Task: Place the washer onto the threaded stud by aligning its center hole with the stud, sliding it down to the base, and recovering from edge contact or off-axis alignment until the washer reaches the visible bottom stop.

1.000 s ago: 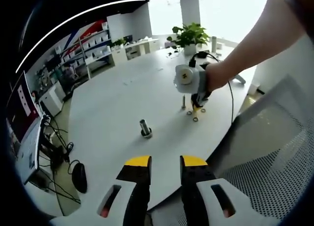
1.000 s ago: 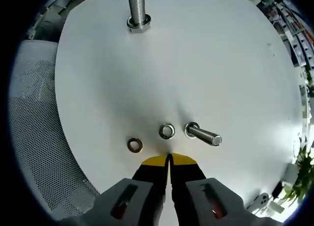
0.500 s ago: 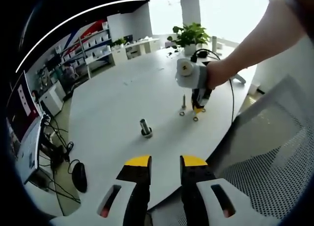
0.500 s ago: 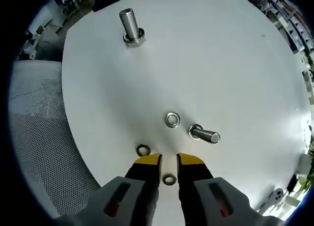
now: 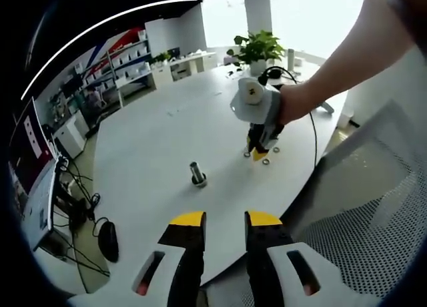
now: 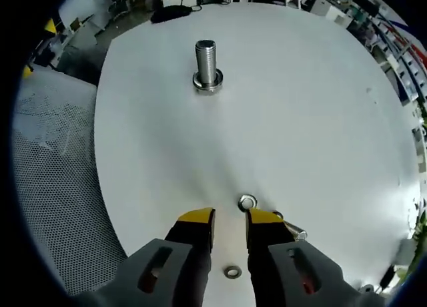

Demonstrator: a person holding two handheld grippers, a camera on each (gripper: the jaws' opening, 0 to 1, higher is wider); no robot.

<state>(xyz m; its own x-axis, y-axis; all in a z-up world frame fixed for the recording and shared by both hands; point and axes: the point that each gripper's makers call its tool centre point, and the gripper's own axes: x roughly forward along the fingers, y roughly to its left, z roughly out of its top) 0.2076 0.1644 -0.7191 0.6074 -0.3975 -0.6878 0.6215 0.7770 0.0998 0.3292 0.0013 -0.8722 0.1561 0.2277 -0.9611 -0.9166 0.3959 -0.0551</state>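
Observation:
The large threaded stud (image 6: pixel 207 67) stands upright on the white round table (image 6: pixel 320 107), far ahead of my right gripper (image 6: pixel 229 220). That gripper is open and holds nothing. One washer (image 6: pixel 247 202) lies flat just beyond its yellow fingertips. Another washer (image 6: pixel 232 272) lies on the table lower down, in the gap between the jaws. In the left gripper view the stud (image 5: pixel 197 173) stands mid-table, and a hand holds the right gripper (image 5: pixel 257 150) over several washers (image 5: pixel 265 161). My left gripper (image 5: pixel 225 220) hangs open near the table's edge.
A small bolt (image 6: pixel 295 233) lies on its side, half hidden behind the right finger. A grey mesh chair (image 6: pixel 53 153) sits by the table edge, also seen as the chair (image 5: pixel 373 207). A potted plant (image 5: pixel 257 50) and cables stand at the far side.
The right gripper went from shut to open and shifted over the washers, so one now lies between its jaws. The left gripper has stayed put.

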